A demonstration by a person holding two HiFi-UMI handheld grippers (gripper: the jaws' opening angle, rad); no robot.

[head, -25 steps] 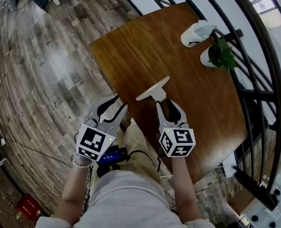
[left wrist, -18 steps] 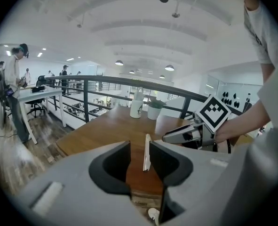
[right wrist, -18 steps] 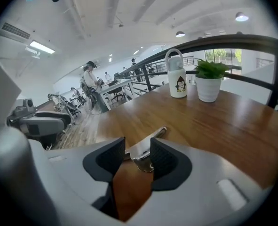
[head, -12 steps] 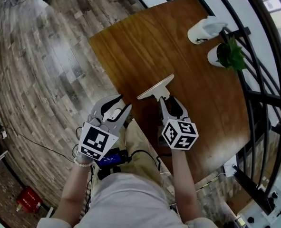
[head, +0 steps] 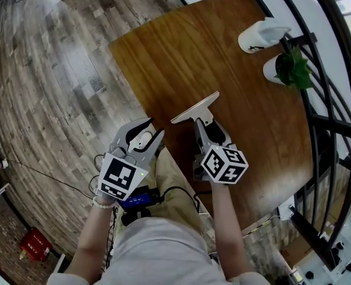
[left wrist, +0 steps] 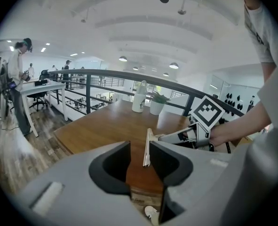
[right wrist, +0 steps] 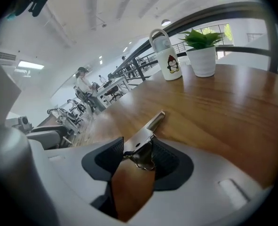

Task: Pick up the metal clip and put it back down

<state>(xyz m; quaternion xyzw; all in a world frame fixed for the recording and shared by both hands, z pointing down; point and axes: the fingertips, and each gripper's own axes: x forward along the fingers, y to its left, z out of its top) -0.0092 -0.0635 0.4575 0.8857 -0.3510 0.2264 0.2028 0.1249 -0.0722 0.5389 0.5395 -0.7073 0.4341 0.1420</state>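
The jaws of our right gripper [head: 205, 124] have just been opening round the half-hidden handle of the clip [head: 193, 107]; left of the clip, our left gripper [head: 155, 127] gapes empty

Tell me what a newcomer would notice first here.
A metal clip lies on the table between the right gripper's jaws, which have just been opening and now stand apart. The left gripper hangs open and empty off the near edge. A bottle and a plant stand at the far corner.
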